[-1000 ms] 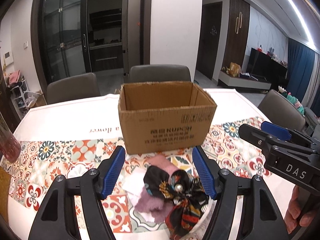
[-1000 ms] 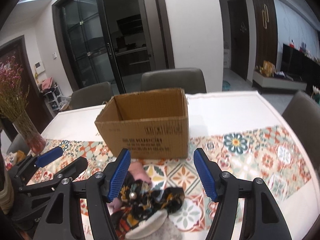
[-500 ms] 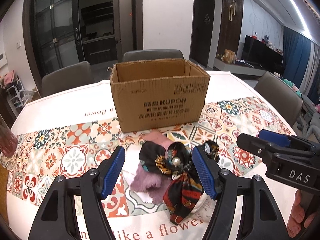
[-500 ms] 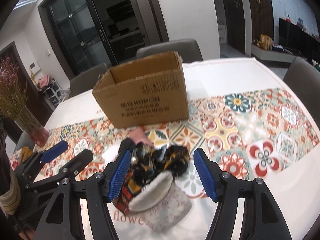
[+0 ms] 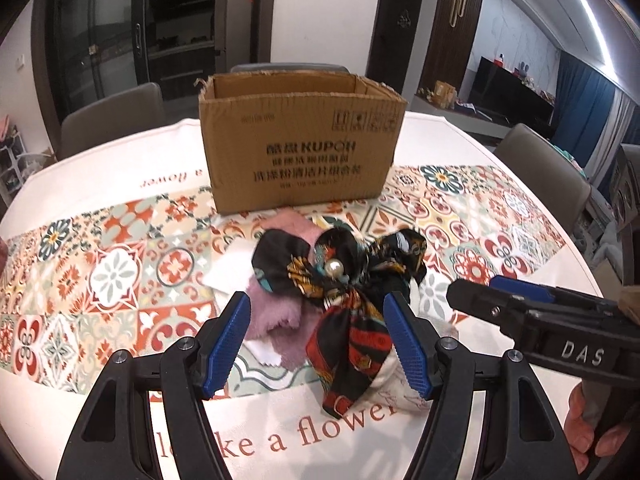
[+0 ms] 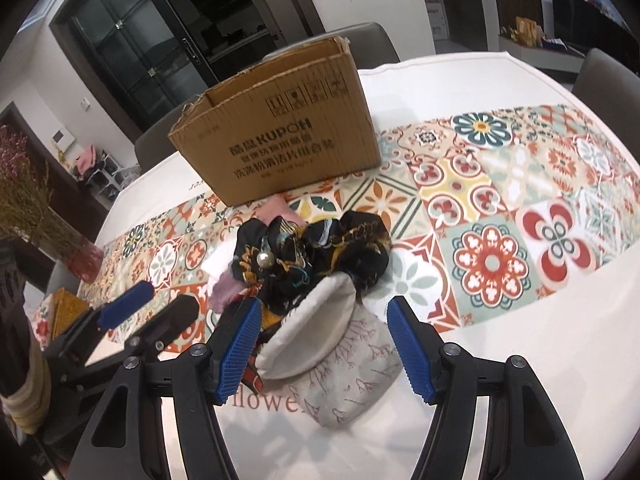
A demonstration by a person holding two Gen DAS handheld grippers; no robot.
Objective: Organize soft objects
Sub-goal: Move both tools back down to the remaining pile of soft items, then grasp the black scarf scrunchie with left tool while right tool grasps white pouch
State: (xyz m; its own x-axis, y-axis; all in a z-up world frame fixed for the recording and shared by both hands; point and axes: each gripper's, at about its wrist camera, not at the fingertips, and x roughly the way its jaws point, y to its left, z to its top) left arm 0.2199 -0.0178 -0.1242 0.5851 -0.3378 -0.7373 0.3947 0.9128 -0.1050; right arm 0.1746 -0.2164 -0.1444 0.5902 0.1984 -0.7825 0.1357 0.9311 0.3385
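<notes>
The left gripper (image 5: 318, 340) and right gripper (image 6: 324, 344) both gape, holding nothing, above the soft pile on the tiled cloth (image 5: 120, 264). A glossy black bow (image 5: 332, 268) with a pearl tops pink fleece (image 5: 272, 312). Only the right view shows the grey pouch (image 6: 340, 364) clearly — cream-lined, floppy. The box (image 5: 300, 152) stands just behind.

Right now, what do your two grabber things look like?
Both the left gripper and the right gripper have black plastic frames with silver screws and ridged blue pads on the fingers. The right one has white letters, DAS, on its side.
</notes>
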